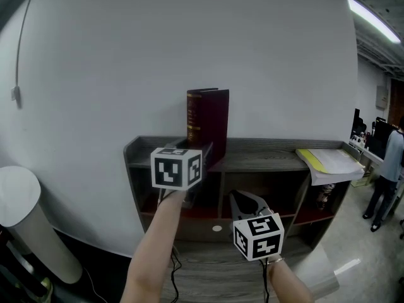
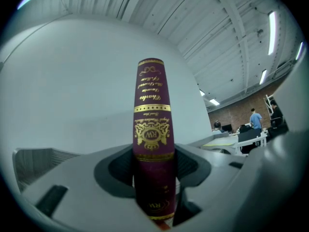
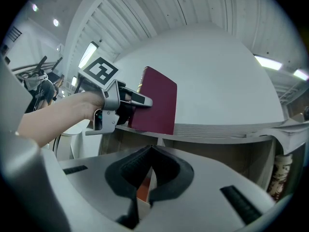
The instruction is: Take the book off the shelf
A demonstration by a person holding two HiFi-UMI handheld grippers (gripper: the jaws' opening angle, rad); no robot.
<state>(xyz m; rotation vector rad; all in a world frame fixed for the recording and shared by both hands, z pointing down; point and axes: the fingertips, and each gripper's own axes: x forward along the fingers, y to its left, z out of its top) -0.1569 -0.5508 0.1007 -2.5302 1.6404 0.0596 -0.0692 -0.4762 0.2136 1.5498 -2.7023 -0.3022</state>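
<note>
Maroon hardcover book (image 1: 208, 115), gilt-stamped rounded spine, stands upright on top of the grey wood-grain shelf (image 1: 271, 155). Left gripper (image 1: 203, 150) has its jaws closing wide on the book, ribbed black pads against both covers. Right gripper (image 1: 246, 201) has its jaws together and is empty, low before the shelf.

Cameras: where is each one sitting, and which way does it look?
Head view: on the person's head, facing down at the shelf and upright book; left gripper, right gripper and both forearms show.
Left gripper view: on the left gripper, facing the book's spine between its closing jaws.
Right gripper view: on the right gripper, lower, facing up past its shut jaws at the shelf.
Shared: head and right gripper views both show the left gripper at the book.
</note>
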